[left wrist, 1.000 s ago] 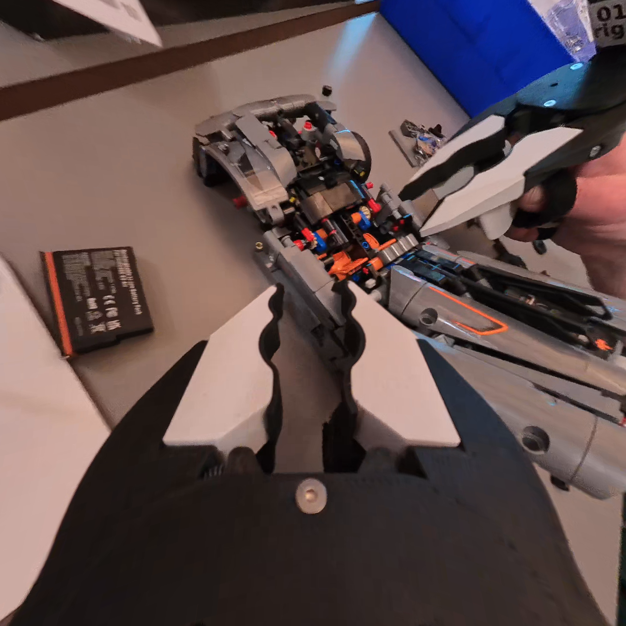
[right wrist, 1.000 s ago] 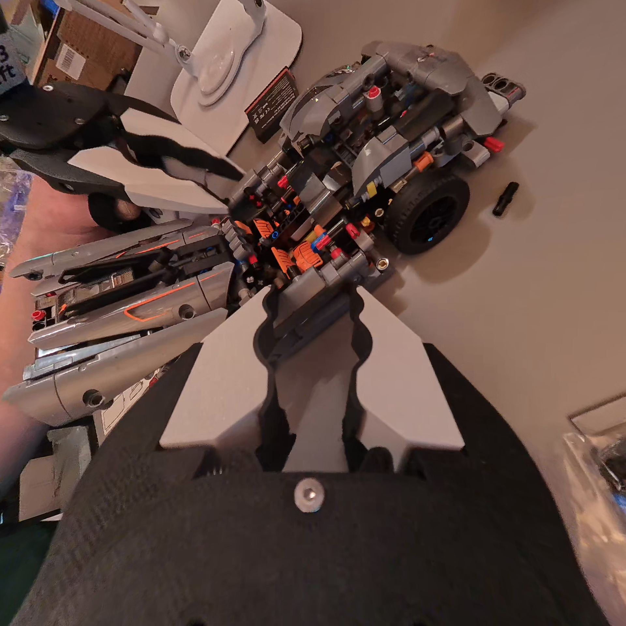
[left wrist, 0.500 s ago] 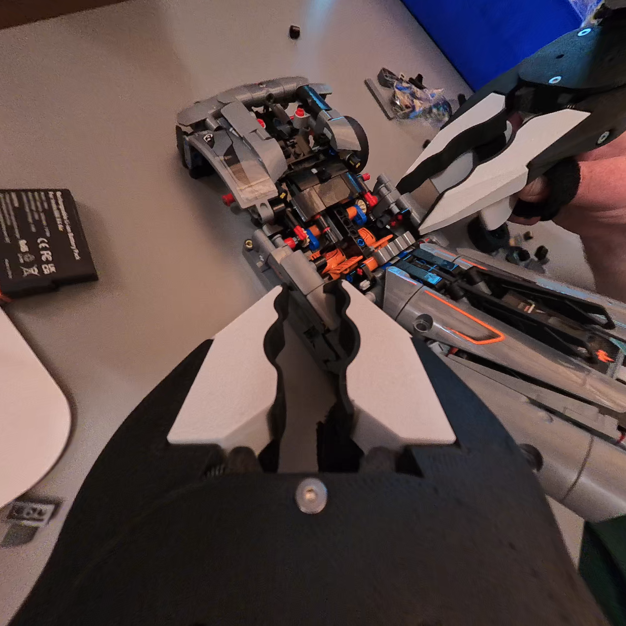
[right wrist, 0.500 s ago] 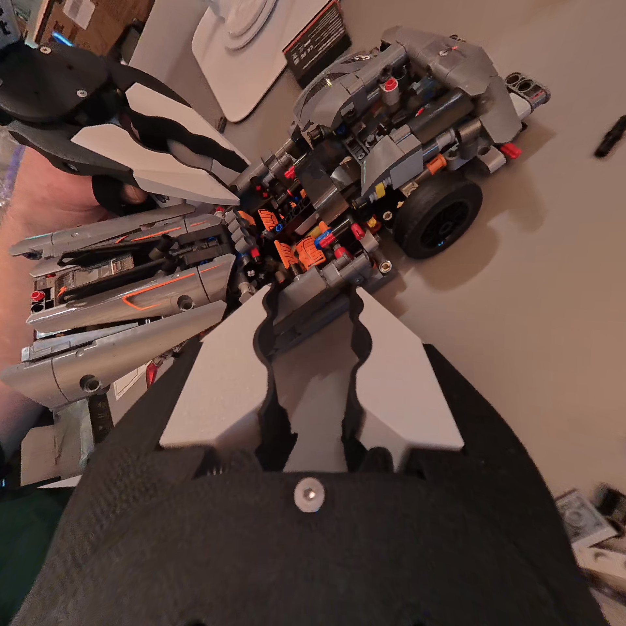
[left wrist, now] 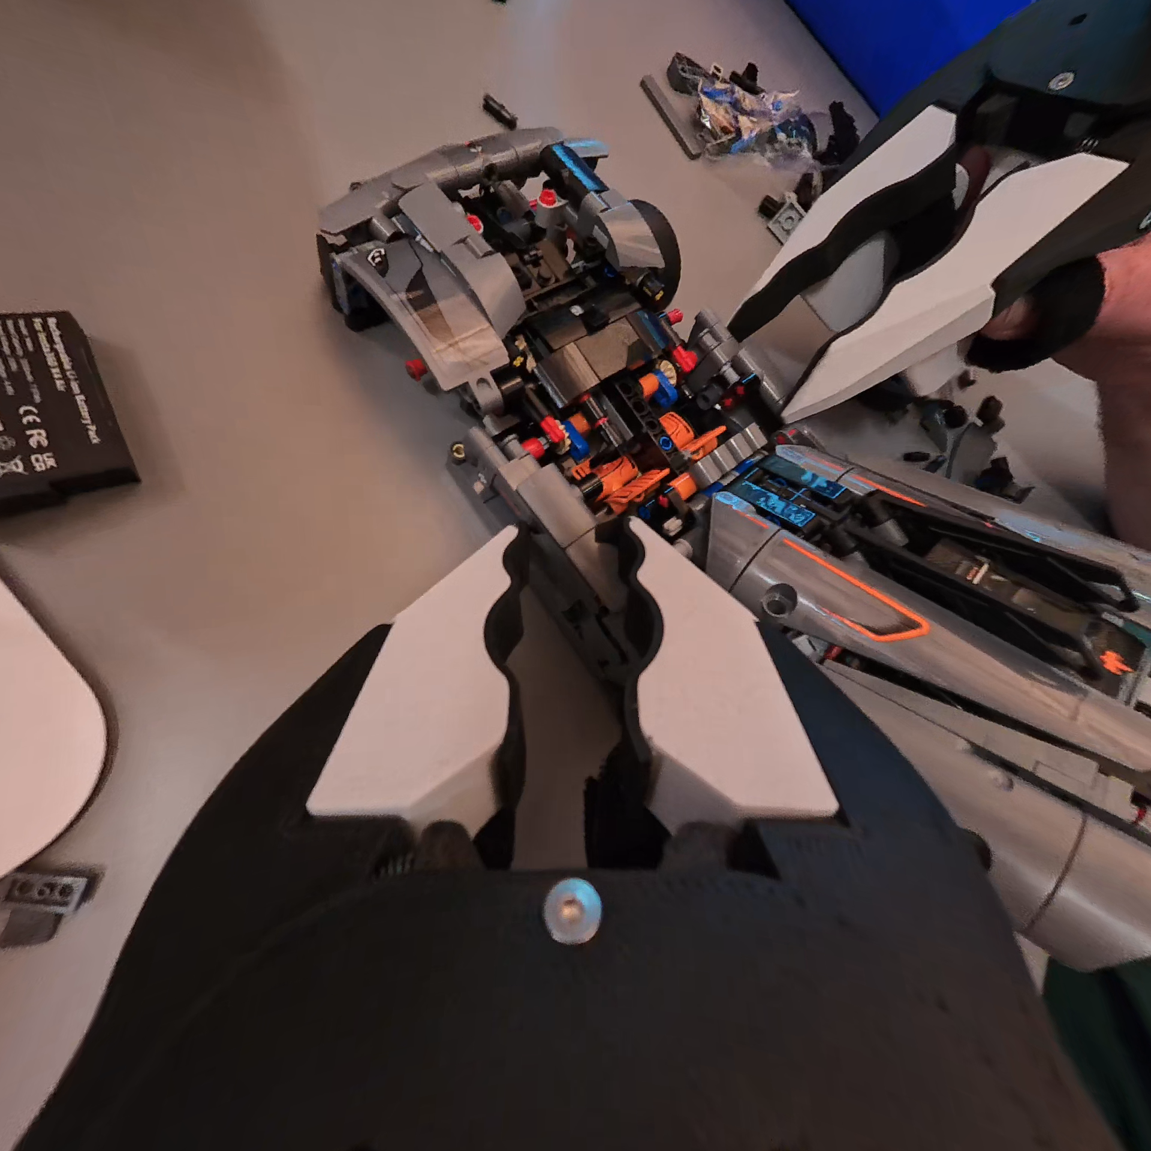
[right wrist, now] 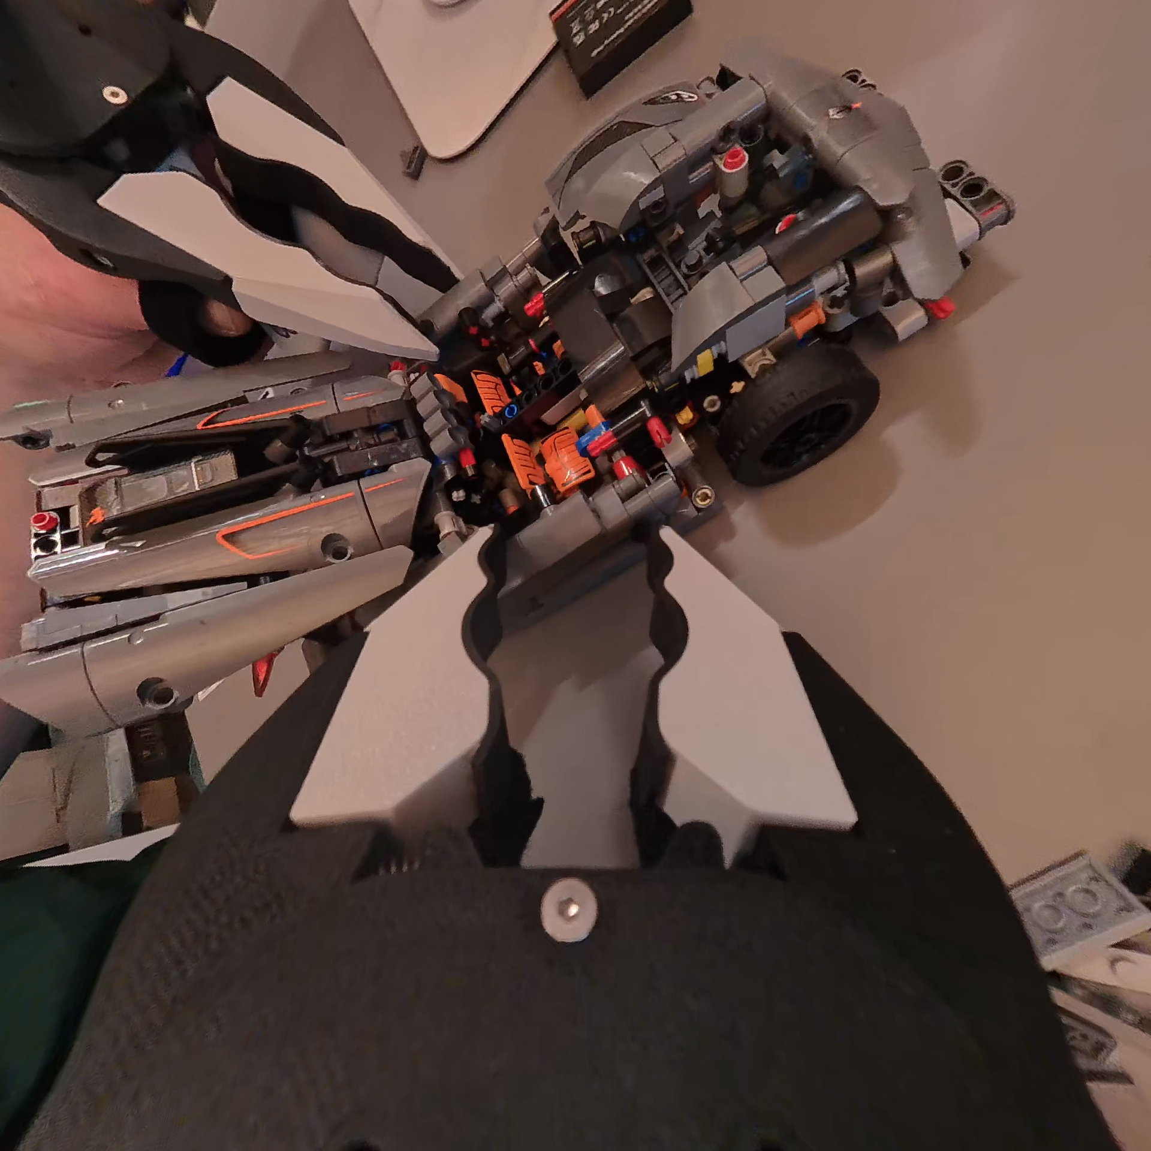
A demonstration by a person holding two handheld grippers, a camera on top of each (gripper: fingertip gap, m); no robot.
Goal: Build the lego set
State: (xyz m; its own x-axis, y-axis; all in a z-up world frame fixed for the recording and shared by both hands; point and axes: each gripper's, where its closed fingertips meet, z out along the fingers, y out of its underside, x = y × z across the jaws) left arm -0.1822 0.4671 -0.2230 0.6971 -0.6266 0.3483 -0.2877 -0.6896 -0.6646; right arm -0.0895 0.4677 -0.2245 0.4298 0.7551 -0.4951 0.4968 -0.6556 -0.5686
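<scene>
The grey lego car [left wrist: 473, 293] with orange seats and long silver panels with orange lines [left wrist: 872, 610] lies across the table. My left gripper [left wrist: 576, 535] is shut on the grey side sill on its near side. My right gripper [right wrist: 576, 535] is shut on the sill of the opposite side of the car [right wrist: 747, 261], next to a black wheel [right wrist: 803, 423]. Each gripper shows in the other's view, the right one [left wrist: 766, 367] at upper right and the left one [right wrist: 436, 317] at upper left, tips against the cabin.
A black battery pack [left wrist: 56, 405] and a white rounded base [left wrist: 37, 747] lie to the left. A bag of loose pieces [left wrist: 747, 118], a small black pin [left wrist: 498, 112] and a blue box [left wrist: 903, 37] are at the back. A grey plate [right wrist: 1071, 915] lies near my right gripper.
Both grippers and the car have shifted together over the table. The battery pack slid left in the left wrist view and the black pin left the right wrist view. Both grips are unchanged.
</scene>
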